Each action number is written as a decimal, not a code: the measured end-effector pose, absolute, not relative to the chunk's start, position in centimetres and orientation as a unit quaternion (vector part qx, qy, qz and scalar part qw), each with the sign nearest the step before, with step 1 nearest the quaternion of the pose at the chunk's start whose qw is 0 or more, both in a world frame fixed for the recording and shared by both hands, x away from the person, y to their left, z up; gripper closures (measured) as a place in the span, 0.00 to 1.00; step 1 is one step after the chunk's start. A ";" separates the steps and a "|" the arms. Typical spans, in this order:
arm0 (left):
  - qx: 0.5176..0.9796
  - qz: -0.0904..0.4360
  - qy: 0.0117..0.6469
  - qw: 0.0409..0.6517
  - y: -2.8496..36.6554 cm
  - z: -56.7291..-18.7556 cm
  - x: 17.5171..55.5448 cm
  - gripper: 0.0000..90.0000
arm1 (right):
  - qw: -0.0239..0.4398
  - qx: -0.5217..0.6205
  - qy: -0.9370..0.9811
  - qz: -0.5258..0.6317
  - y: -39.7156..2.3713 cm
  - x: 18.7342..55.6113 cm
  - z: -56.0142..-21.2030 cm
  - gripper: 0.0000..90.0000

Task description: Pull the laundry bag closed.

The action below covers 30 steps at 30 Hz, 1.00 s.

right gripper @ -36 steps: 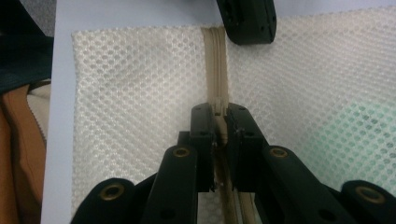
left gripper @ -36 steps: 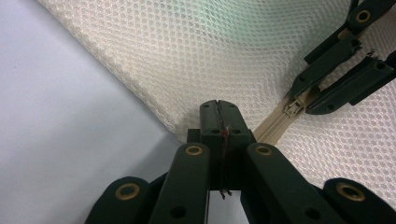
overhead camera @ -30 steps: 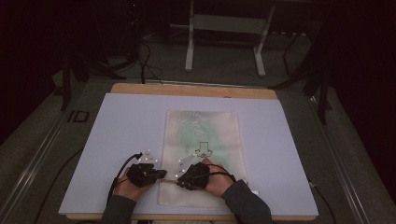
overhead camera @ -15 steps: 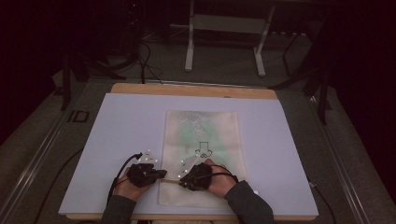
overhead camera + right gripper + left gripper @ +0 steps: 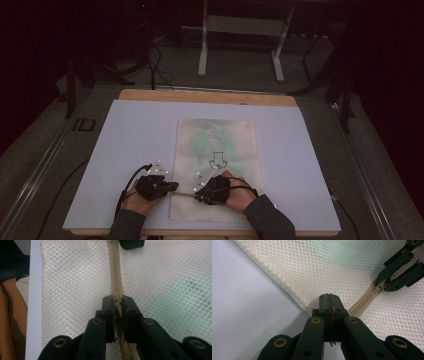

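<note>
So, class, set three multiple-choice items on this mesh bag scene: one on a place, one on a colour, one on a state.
1. Where does the left claw grip the mesh bag?
A. at its edge, by the zip's end
B. at its far corner
C. on the green patch

2. What colour is the zip tape?
A. red
B. beige
C. black

3. How do the right claw's jaws stand?
A. wide open above the bag
B. open beside the bag
C. shut on the zip

Answers: 1 A, the left gripper view shows it pinching the bag's edge; 2 B, the tape looks beige; 3 C, the jaws clamp the zip.
</note>
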<state>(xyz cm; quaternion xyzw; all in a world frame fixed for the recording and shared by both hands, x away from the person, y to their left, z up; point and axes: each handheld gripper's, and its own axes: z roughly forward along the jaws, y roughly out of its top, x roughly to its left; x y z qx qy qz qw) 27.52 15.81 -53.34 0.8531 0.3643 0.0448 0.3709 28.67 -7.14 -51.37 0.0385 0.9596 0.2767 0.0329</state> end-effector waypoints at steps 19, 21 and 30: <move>0.853 0.044 0.364 0.371 15.8 -53.3 27.5 1.00 | 0.034 0.046 0.958 0.280 -8.0 28.5 -51.4 0.92; 0.853 0.044 0.365 0.371 15.8 -53.4 27.5 1.00 | 0.035 0.046 0.958 0.280 -8.1 28.5 -51.4 0.92; 0.853 0.045 0.364 0.371 15.8 -53.4 27.5 1.00 | 0.037 0.047 0.959 0.279 -8.5 28.4 -51.3 0.92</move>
